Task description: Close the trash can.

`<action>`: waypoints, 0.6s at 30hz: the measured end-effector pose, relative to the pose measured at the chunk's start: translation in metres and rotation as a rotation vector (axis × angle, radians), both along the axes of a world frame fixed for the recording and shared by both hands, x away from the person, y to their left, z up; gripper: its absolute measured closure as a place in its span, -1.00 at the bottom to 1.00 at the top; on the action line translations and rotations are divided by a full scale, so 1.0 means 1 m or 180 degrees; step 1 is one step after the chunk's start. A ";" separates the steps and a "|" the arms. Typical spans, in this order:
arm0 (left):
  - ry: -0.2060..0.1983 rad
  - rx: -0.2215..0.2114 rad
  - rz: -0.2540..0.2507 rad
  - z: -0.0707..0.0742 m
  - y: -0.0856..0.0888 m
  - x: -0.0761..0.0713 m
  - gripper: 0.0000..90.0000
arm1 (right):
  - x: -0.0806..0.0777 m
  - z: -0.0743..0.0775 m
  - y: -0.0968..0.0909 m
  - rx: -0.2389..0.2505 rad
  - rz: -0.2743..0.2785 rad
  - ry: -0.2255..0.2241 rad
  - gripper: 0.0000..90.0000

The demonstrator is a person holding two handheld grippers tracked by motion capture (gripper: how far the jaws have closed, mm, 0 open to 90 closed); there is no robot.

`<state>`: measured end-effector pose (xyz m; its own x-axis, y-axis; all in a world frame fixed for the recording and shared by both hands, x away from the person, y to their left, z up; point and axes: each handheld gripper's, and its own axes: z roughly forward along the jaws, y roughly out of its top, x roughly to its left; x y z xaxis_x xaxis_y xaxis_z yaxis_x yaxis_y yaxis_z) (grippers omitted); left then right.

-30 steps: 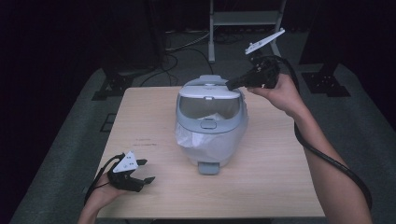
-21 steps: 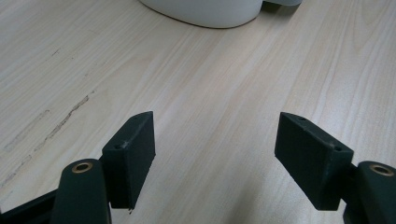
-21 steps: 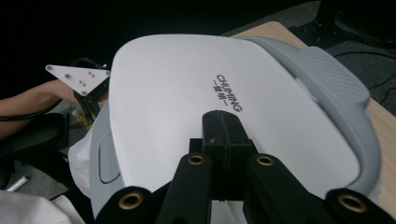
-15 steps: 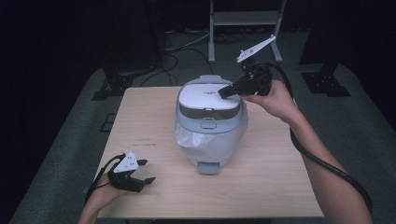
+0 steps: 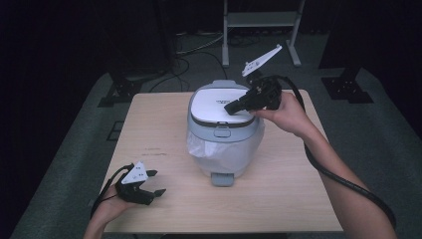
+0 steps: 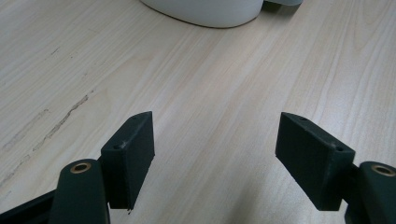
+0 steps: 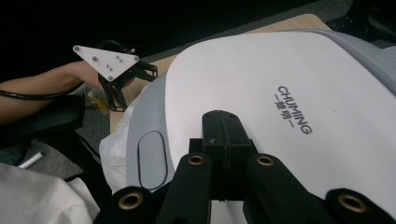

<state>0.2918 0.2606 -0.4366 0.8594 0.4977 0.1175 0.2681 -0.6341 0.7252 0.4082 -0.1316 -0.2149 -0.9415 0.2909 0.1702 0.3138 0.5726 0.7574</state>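
With its jaws shut on nothing, R gripper (image 5: 233, 106) presses cooker lid (image 5: 219, 102) closed at table (image 5: 159, 144) center; L gripper (image 5: 155, 183) idles wide open, empty, near-left corner.

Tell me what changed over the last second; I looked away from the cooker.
The right gripper, shut, came down and pressed the cooker's lid closed; a second ago the lid stood open. The left gripper stayed open on the table, and the cooker kept its place.
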 end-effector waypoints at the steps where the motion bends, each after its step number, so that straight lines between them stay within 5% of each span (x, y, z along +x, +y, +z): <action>1: 0.0002 -0.0007 0.0003 0.000 0.000 0.000 -0.40 | -0.001 0.000 0.001 -0.0020 0.0020 -0.0014 0.99; 18: 0.0017 -0.0024 0.0032 0.000 0.001 0.000 -0.41 | -0.014 -0.010 0.024 -0.0144 0.0188 -0.0066 0.99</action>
<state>0.2918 0.2615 -0.4369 0.8549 0.5073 0.1091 0.2785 -0.6259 0.7285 0.3944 -0.1078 -0.2247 -0.9604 0.2418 0.1383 0.2630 0.6234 0.7363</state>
